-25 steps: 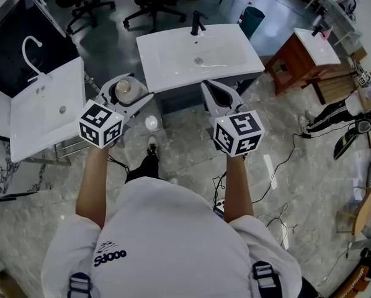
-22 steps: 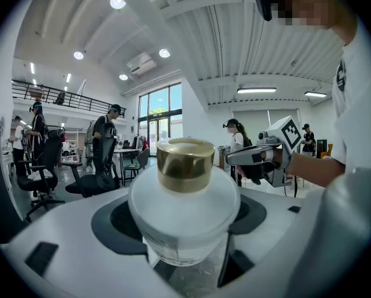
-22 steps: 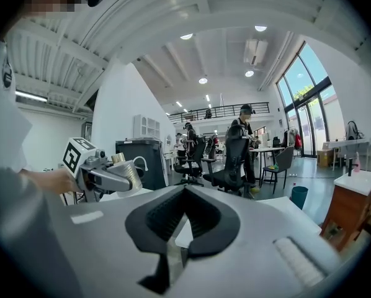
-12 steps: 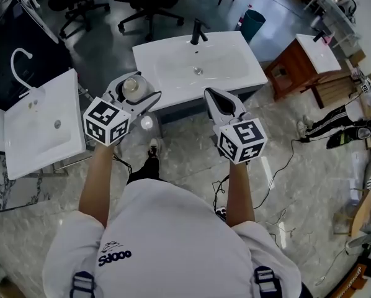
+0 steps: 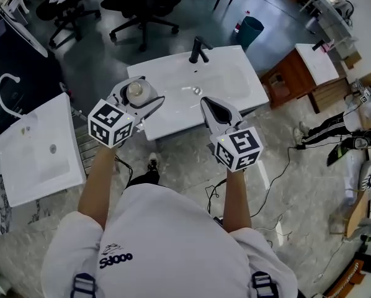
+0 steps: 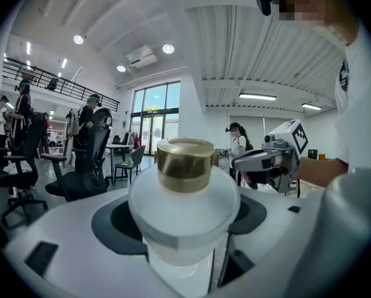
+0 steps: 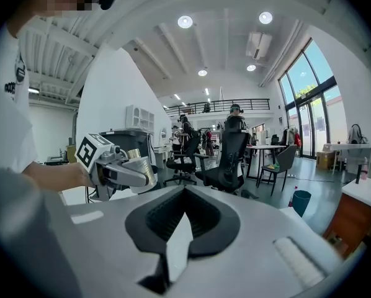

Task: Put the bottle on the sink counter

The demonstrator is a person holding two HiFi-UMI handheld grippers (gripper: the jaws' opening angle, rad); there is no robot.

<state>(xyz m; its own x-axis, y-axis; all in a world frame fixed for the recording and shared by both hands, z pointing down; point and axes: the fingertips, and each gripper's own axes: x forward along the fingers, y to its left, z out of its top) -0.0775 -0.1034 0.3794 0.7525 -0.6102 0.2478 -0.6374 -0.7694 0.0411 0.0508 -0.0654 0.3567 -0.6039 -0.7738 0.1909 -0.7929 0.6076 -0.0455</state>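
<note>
Now that the person has stepped in, the left tool (image 5: 146, 92), gripping the squat white gold-capped bottle (image 5: 136, 91), overhangs the white sink counter (image 5: 232, 79)'s front-left corner, so set-down looks near; the right tool (image 5: 214, 107) is closed and empty.

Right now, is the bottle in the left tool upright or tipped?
Upright. The bottle stands with its gold cap on top in the left gripper view, and the head view looks down onto that cap.

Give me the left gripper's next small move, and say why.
Probably lower the left gripper, jaws closed on the bottle, toward the sink counter. The bottle hangs upright at the counter's near left corner and is apparently not yet set down.
</note>
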